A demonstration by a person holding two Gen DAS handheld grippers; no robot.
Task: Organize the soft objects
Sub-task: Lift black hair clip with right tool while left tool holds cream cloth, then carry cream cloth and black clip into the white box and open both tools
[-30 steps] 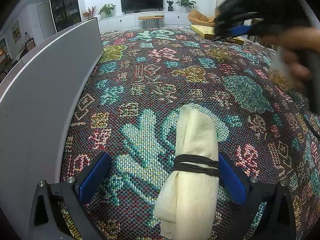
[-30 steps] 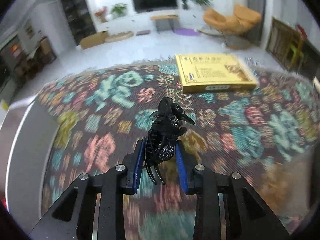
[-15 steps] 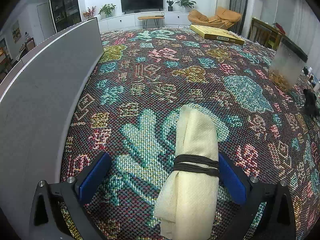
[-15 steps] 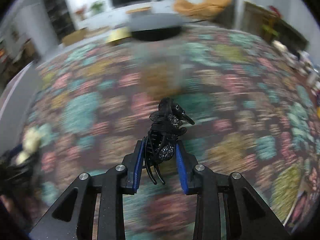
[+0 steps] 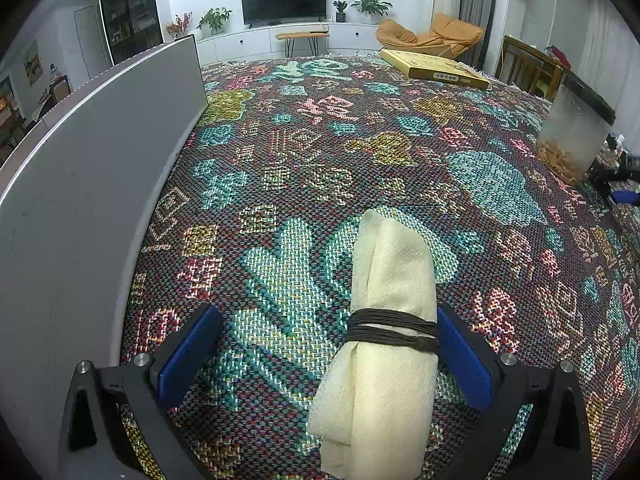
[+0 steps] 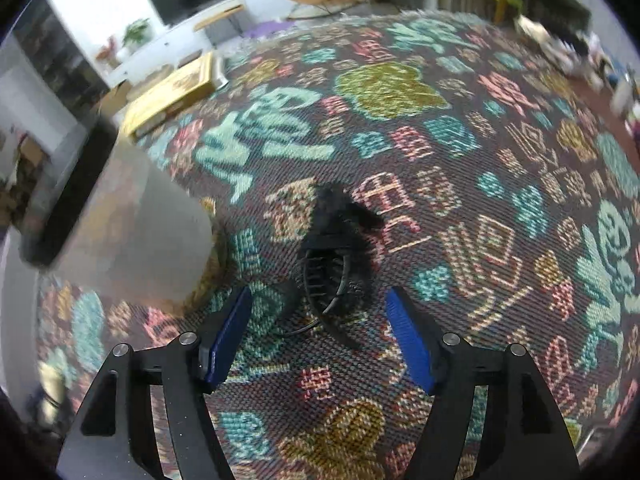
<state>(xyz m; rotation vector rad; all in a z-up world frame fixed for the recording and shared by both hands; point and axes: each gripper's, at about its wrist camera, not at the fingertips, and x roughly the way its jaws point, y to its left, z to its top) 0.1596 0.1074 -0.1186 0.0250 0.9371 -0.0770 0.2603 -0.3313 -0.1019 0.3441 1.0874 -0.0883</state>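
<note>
While hovering over the patterned woven cloth (image 5: 328,128), keeping the left gripper (image 5: 320,344) spread wide, its right blue pad just beside or touching the cream rolled towel (image 5: 384,344), the left pad well clear, gripping nothing. Lying between those fingers on the cloth, bound with a dark cord (image 5: 390,330), pointing away from the camera. Running along the left side as a barrier, a grey upright panel (image 5: 92,184). Sitting far off near the cloth's back edge, a flat yellow box (image 5: 434,69); standing at the right, a translucent container (image 5: 572,132) with a dark lid. Showing the right gripper (image 6: 320,332) having just been opening, jaws now wide and clear of the black hair claw clip (image 6: 334,256), resting on the cloth between and just ahead of the pads. Crowding the right gripper's left side, the same container (image 6: 132,232), blurred, close to the clip.
</note>
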